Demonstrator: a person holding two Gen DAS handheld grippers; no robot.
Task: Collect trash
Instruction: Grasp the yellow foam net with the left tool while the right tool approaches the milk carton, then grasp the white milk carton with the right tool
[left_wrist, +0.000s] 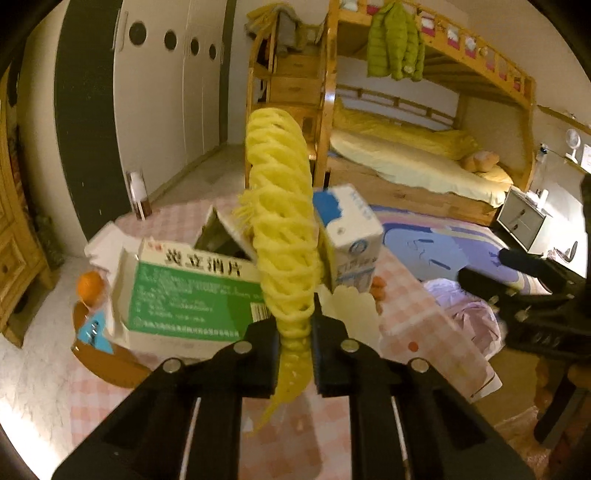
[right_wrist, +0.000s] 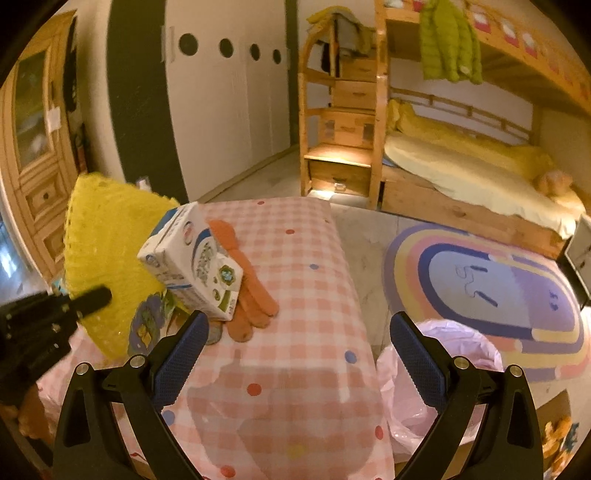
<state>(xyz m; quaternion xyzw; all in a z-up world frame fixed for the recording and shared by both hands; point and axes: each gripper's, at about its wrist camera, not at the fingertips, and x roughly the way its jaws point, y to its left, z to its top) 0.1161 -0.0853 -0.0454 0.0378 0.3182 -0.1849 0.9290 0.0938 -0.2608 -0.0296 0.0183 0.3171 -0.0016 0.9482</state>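
My left gripper (left_wrist: 294, 332) is shut on a yellow foam fruit net (left_wrist: 280, 221) and holds it upright above the table; the net also shows in the right wrist view (right_wrist: 107, 254), with the left gripper (right_wrist: 88, 301) at its lower edge. Behind it lie an opened green-and-white medicine box (left_wrist: 192, 291) and a blue-and-white milk carton (left_wrist: 351, 236). The carton (right_wrist: 192, 262) lies tilted on the pink checked tablecloth (right_wrist: 295, 295) next to orange peel strips (right_wrist: 247, 295). My right gripper (right_wrist: 295, 350) is open and empty above the table's near edge.
A pink plastic bag (right_wrist: 443, 362) sits on the floor right of the table; it also shows in the left wrist view (left_wrist: 469, 314). A brown tray (left_wrist: 103, 362) with an orange (left_wrist: 90, 286) sits at the left. A bunk bed (right_wrist: 461, 166) and a rainbow rug (right_wrist: 498, 288) lie beyond.
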